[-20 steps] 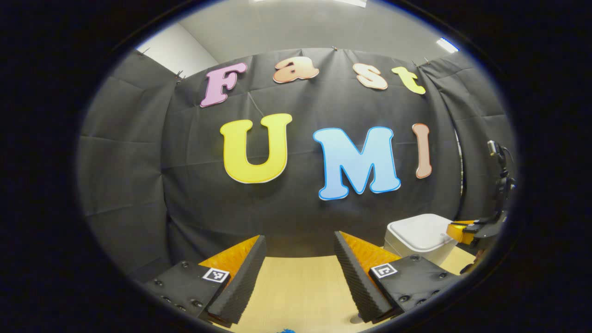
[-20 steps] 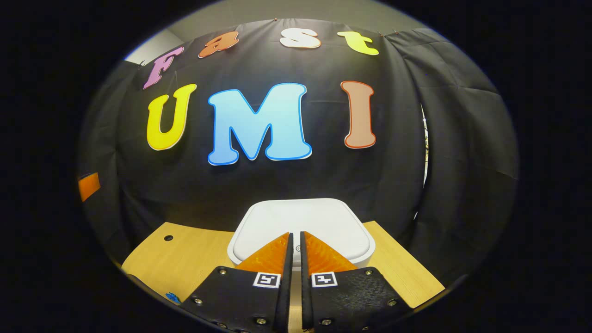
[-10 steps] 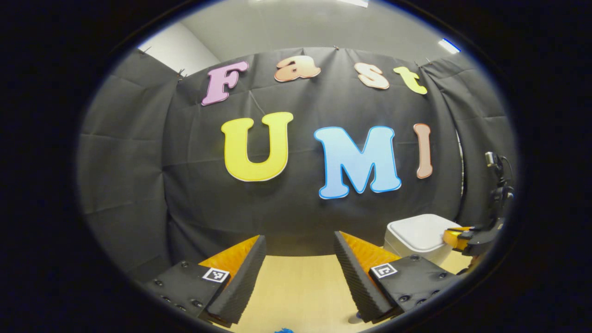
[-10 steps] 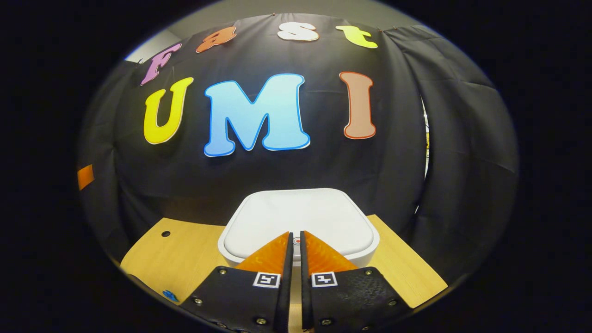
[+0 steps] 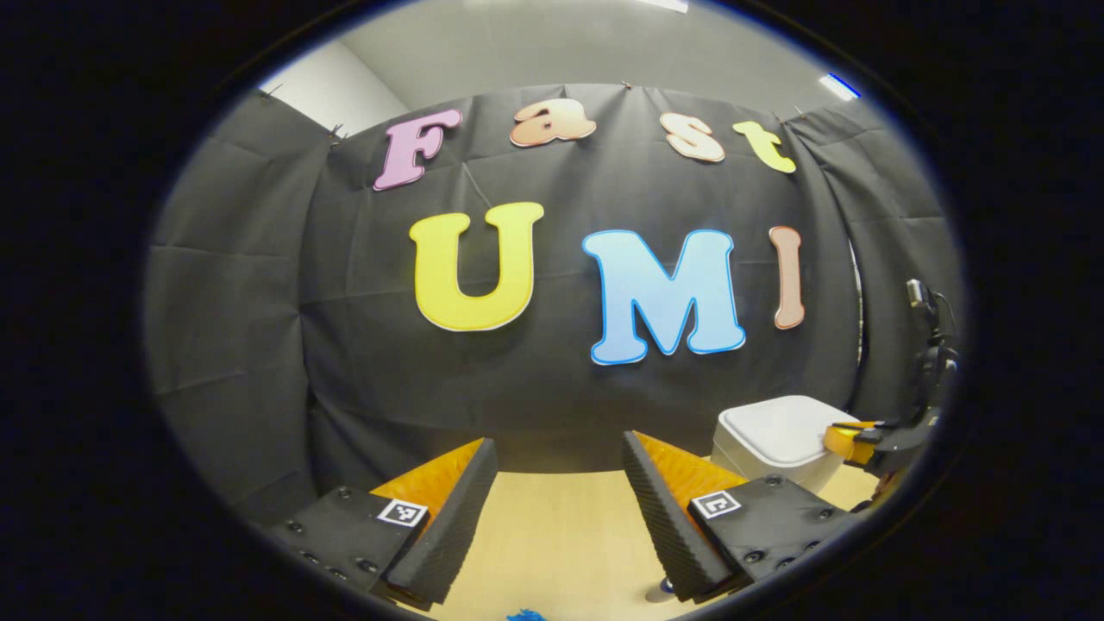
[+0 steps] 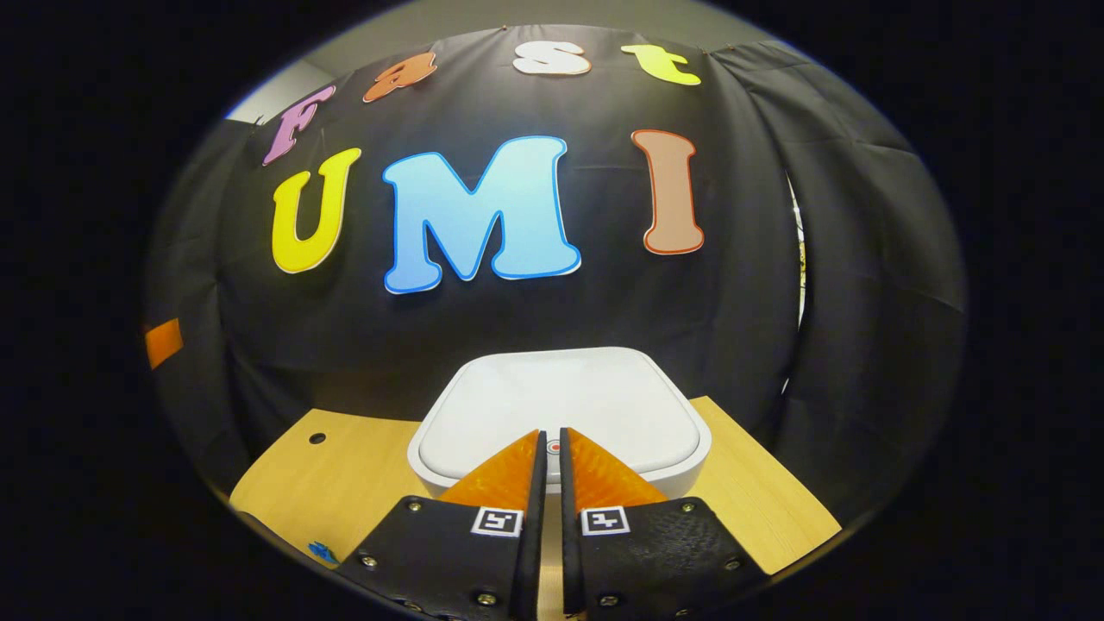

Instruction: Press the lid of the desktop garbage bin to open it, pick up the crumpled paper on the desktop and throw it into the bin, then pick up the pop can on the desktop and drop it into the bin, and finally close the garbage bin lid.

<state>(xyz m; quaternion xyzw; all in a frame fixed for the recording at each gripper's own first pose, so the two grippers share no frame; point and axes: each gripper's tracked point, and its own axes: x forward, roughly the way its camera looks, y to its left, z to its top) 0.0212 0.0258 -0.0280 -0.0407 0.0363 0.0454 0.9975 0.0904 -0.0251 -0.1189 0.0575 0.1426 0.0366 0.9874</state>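
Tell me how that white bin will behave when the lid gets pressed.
The bin looks squat and broad, so it probably won't tip. Its smooth plastic on the bare wooden desktop may slide slightly. The right gripper, fingers together, sits at the lid's front edge.

left tongs: fingers spread | right tongs: fingers together

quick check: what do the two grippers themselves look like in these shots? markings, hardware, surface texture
Left gripper: two wedge-shaped fingers with ribbed inner faces, each on a dark plate with screws and a square black-and-white tag. Right gripper: same wedges, textured plates, screws and tags.
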